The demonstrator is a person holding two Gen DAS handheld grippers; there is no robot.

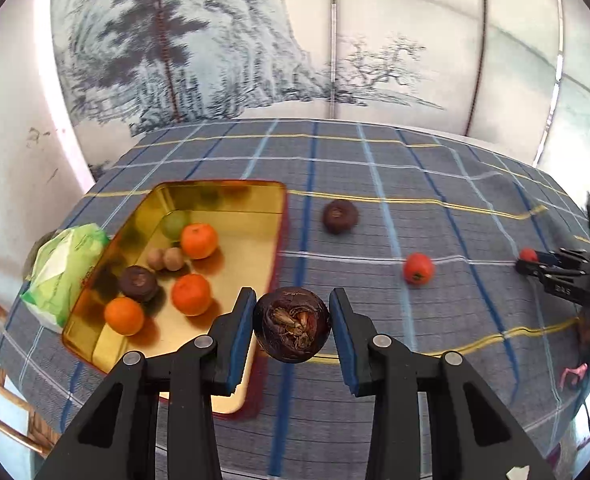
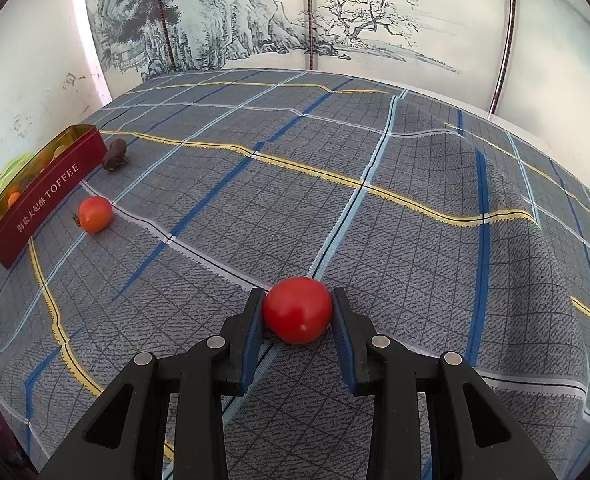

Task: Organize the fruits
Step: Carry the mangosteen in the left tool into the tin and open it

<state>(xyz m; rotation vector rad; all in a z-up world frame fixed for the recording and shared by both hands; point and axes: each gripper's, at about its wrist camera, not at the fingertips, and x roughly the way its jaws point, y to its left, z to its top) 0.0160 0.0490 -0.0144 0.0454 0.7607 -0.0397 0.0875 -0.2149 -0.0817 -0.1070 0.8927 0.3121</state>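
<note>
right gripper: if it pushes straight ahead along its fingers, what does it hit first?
The red tomato, already between the right gripper fingers on the plaid tablecloth. Beyond it, only bare cloth shows ahead; depth is uncertain.

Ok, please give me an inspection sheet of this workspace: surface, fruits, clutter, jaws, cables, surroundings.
Surface: plaid tablecloth, wrinkled.
Job's things: gold tin tray holds three oranges, a green fruit, two small brown fruits and one dark fruit; a dark fruit and an orange-red tomato lie loose on the cloth.
Clutter: green plastic bag beside the tray.
Grippers: left gripper jaws on either side of a water chestnut, small gaps visible; right gripper jaws touching a red tomato on the cloth.
Cables: nothing seen.
Surroundings: painted landscape screen behind.
</note>
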